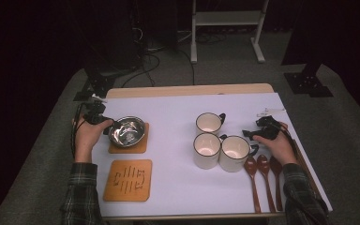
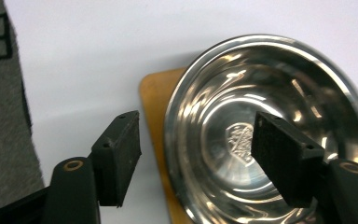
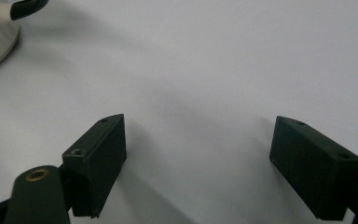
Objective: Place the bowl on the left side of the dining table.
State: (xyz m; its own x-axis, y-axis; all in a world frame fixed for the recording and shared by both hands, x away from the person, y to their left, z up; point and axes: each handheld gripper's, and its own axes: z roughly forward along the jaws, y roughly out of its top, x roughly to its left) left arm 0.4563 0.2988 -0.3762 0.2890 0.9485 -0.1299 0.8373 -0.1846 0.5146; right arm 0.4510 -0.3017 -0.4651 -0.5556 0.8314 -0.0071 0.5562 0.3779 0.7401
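The left gripper (image 2: 196,158) straddled the empty steel bowl's (image 2: 279,74) rim, fingers released, while the right gripper (image 3: 198,168) stood spread over bare worktop (image 3: 205,56).

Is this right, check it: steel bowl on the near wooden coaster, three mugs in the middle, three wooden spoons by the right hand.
One thing is wrong. The steel bowl sits on the far wooden coaster, not the near coaster, which is bare; the high view shows it. The three mugs and three wooden spoons are as you say.
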